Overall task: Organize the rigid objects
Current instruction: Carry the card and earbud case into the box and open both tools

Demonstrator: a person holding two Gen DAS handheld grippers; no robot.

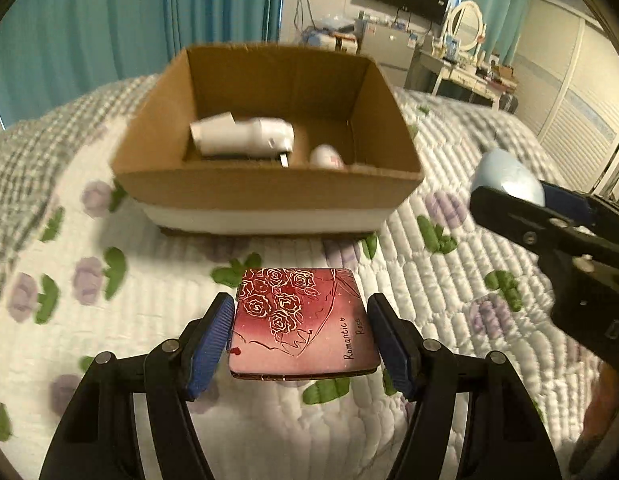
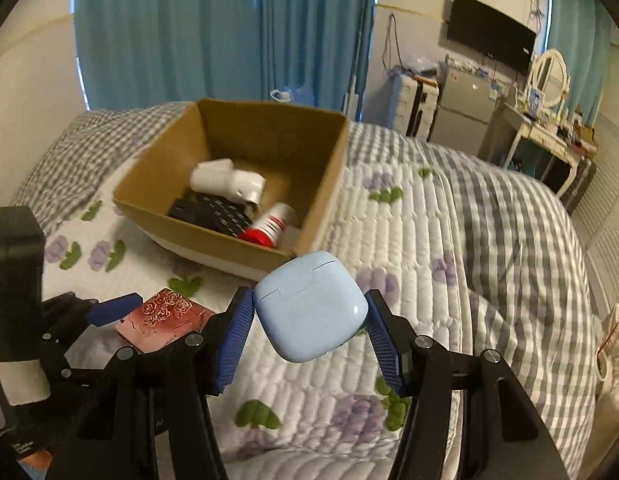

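- In the left wrist view, at the bottom centre of the frame, the left gripper (image 1: 301,340) clamps a flat, square-ish red case (image 1: 303,324) printed with white rose outlines and the words "Romantic Rose"; both blue pads (image 1: 213,340) press on its side edges.
- The case is held flat, face up, above the quilt; its printed text runs along its right edge, and the rose cluster sits at the end pointing toward the box.
- In the right wrist view, at the bottom centre, the right gripper (image 2: 309,316) is closed on a pale blue earbud case (image 2: 311,306), a rounded pebble shape squeezed between the blue pads.
- The earbud case is tilted, its lid seam up toward the upper right of the frame and its rounded bottom down toward the lower middle.
- From the left wrist view the same earbud case shows at the right edge, sticking out past the black fingers of the right gripper.
- Under both grippers lies a white quilted bedspread (image 1: 149,320) with purple flowers and green leaves; farther back it gives way to grey-and-white check fabric (image 2: 489,208).
- Beyond the grippers, in the middle of both frames, an open cardboard box (image 1: 269,188) sits on the bed.
- Inside the box lie a white cylindrical bottle (image 2: 229,180) on its side, long axis running left to right, a black flat item (image 2: 213,214) beneath it, and a red-and-white tube (image 2: 269,226) lying slantwise in the near right corner.
- Far back, teal curtains (image 1: 109,20) fill the upper left, and a wall-mounted television (image 2: 489,46) and a dressing table with a round mirror (image 2: 549,74) occupy the upper right.
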